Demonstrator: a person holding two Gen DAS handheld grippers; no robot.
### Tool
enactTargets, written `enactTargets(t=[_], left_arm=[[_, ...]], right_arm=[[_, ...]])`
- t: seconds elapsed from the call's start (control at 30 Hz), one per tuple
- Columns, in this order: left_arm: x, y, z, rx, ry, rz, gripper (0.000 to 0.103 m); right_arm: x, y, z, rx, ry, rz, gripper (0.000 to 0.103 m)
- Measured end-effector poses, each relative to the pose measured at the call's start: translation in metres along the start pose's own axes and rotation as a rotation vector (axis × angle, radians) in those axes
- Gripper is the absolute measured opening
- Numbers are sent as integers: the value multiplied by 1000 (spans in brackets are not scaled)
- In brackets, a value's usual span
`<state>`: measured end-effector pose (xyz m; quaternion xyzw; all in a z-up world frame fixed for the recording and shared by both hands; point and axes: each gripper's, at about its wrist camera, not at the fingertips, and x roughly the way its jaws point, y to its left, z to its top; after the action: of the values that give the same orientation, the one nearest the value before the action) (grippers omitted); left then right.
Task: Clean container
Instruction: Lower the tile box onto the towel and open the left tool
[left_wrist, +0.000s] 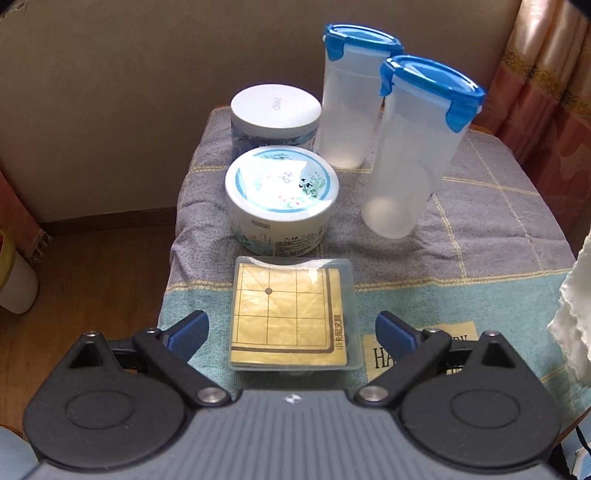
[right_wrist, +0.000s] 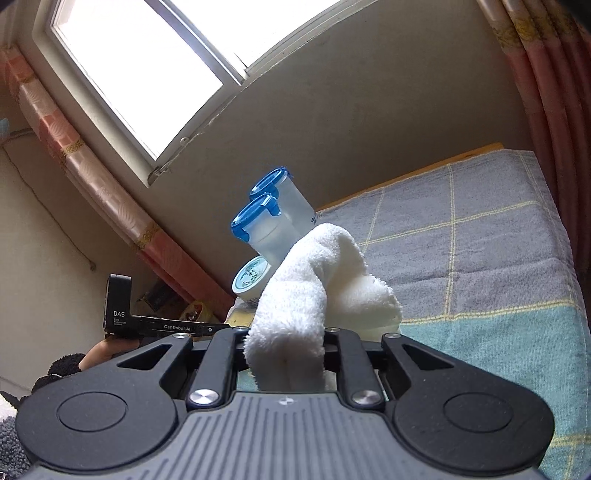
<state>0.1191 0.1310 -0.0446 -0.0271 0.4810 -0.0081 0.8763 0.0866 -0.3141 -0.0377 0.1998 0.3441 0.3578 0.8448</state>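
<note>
Containers (left_wrist: 282, 199) on checked towel (left_wrist: 498, 236), curtained window (right_wrist: 147, 70)

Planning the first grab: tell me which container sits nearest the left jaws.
The flat clear square case holding a yellow grid sheet, between the open left gripper jaws. The round tubs and tall blue-lidded containers stand farther back.

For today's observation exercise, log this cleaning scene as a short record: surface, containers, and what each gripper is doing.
surface: checked towel covering the table
tall containers: two clear tubs with blue clip lids
round containers: floral tin, white-lidded jar behind it
flat container: clear case holding a gold grid board
left gripper: open, straddling the case
right gripper: shut on white cloth
</note>
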Motion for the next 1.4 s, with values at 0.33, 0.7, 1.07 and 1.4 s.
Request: enactTargets(t=[0.33, 0.7, 1.07, 1.4], left_arm=[[-27, 12, -35, -46, -101, -3, 98], [-53, 72, -46, -252, -174, 57, 98], [-47, 81, -51, -275, -144, 47, 98], [-38, 55, -39, -224, -129, 6, 98]], right_arm=[[44, 52, 16, -99, 87, 91, 20], [127, 96, 18, -132, 251, 249, 20], [181, 45, 0, 51, 381, 221, 20], [159, -15, 5, 99, 355, 53, 20]])
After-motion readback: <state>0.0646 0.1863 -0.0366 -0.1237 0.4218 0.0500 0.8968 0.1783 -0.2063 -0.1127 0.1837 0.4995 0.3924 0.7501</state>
